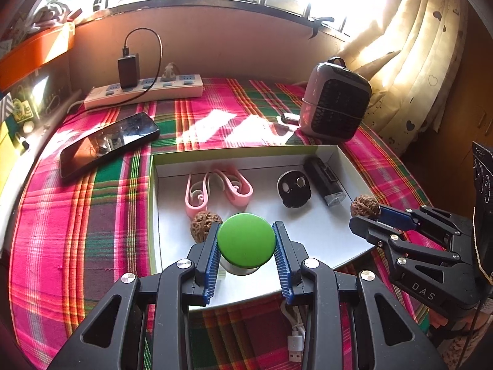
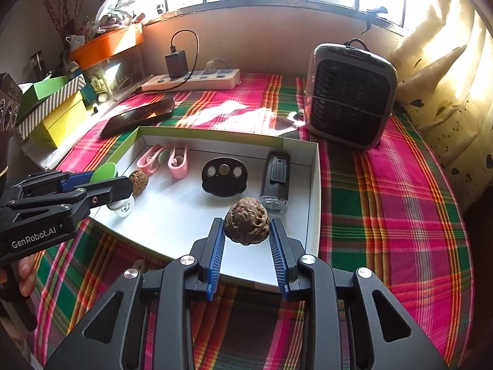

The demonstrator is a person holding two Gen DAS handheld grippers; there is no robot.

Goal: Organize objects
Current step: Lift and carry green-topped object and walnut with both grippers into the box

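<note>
A white shallow box (image 1: 345, 157) (image 2: 312, 185) lies on the plaid cloth. My left gripper (image 1: 246, 239) is shut on a small jar with a green lid (image 1: 246, 240) (image 2: 104, 171), held over the box's near left part. My right gripper (image 2: 247, 229) is shut on a brown walnut (image 2: 247, 220) (image 1: 365, 206), held over the box's near right part. A second walnut (image 1: 205, 221) (image 2: 139, 181) lies in the box beside the jar. Pink clips (image 1: 215, 189) (image 2: 163, 160), a black disc (image 1: 293, 188) (image 2: 224, 176) and a black flashlight (image 1: 325, 180) (image 2: 275, 175) lie in the box.
A black phone (image 1: 107, 141) (image 2: 138, 117) lies left of the box. A power strip (image 1: 144, 91) (image 2: 191, 80) with a charger sits at the back. A small heater (image 1: 336, 101) (image 2: 349, 92) stands back right. A white USB cable (image 1: 294, 333) lies near me. Boxes (image 2: 52, 114) are stacked far left.
</note>
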